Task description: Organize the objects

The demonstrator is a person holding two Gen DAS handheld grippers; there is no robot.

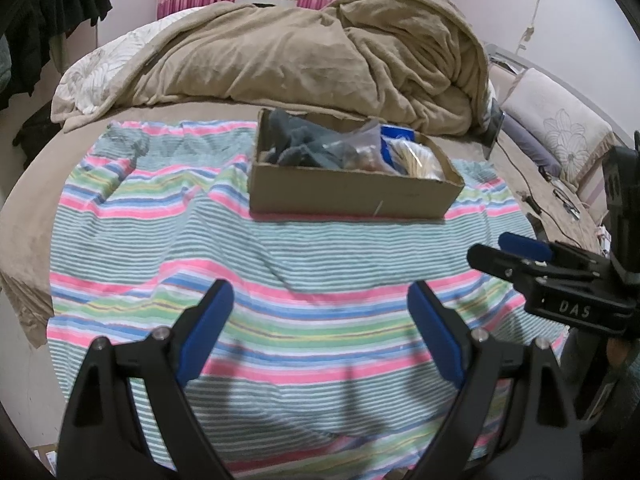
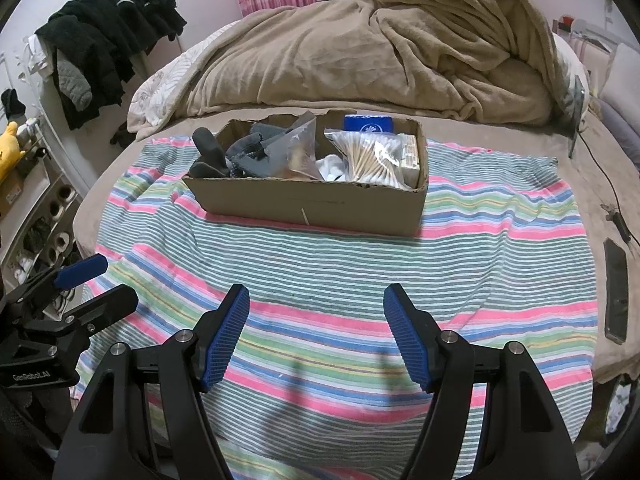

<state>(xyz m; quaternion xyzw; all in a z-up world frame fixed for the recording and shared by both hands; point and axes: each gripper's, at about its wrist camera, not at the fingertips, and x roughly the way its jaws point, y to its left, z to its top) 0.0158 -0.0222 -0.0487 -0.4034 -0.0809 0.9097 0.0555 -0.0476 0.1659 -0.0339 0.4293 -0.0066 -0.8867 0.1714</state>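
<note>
A brown cardboard box (image 2: 312, 204) stands on a striped towel (image 2: 340, 264) spread over the bed. It also shows in the left wrist view (image 1: 348, 196). Inside lie grey gloves (image 2: 244, 152), a clear bag (image 2: 300, 152), a bag of cotton swabs (image 2: 376, 160), white cloth (image 2: 332, 170) and a blue box (image 2: 368, 124). My left gripper (image 1: 320, 300) is open and empty, low over the near part of the towel. My right gripper (image 2: 316, 304) is open and empty, also over the near towel. Each gripper shows at the edge of the other's view.
A rumpled tan blanket (image 2: 380, 48) is heaped behind the box. A phone (image 2: 616, 292) and a cable (image 2: 600, 176) lie on the bed at the right. Dark clothes (image 2: 100, 40) hang at the left above a shoe rack (image 2: 44, 224). Pillows (image 1: 556, 128) lie at the far right.
</note>
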